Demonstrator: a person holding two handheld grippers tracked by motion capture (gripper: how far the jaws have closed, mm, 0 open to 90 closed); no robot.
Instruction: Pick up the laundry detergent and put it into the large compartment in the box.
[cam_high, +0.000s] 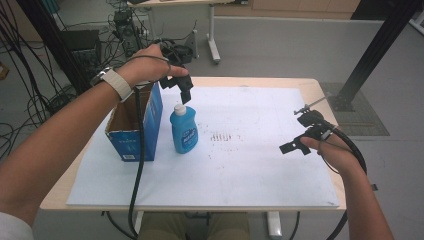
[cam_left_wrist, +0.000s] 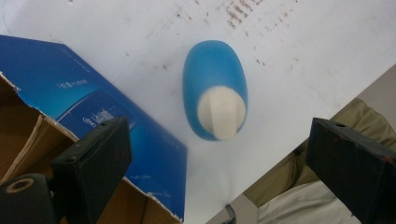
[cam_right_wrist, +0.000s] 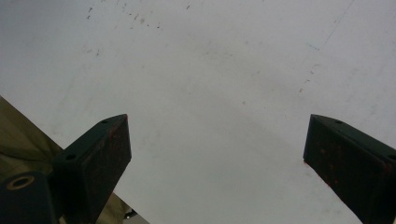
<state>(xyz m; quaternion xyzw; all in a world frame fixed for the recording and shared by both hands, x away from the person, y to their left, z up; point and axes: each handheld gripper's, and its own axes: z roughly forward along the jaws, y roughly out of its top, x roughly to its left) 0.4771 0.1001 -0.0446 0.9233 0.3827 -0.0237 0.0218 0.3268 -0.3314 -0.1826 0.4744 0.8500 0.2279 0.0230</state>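
A blue bottle (cam_high: 184, 132) with a white cap (cam_high: 180, 110) stands upright on the white sheet (cam_high: 250, 165), just right of an open-topped blue cardboard box (cam_high: 150, 117). My left gripper (cam_high: 179, 89) hovers open directly above the cap, pointing down. In the left gripper view the bottle (cam_left_wrist: 210, 70) and its cap (cam_left_wrist: 222, 112) sit between the wide-apart jaws of the left gripper (cam_left_wrist: 219, 128), with the box (cam_left_wrist: 93, 107) to the left. My right gripper (cam_high: 299, 132) is open over the right side of the sheet. The right gripper (cam_right_wrist: 215, 119) has only bare sheet (cam_right_wrist: 210, 70) between its jaws.
The wooden table (cam_high: 310, 85) ends close behind the box and bottle. Beyond it lie floor cables and equipment (cam_high: 125, 30), and a black frame post (cam_high: 375, 50) rises at the right. The person's lap (cam_left_wrist: 327, 196) lies below the near table edge.
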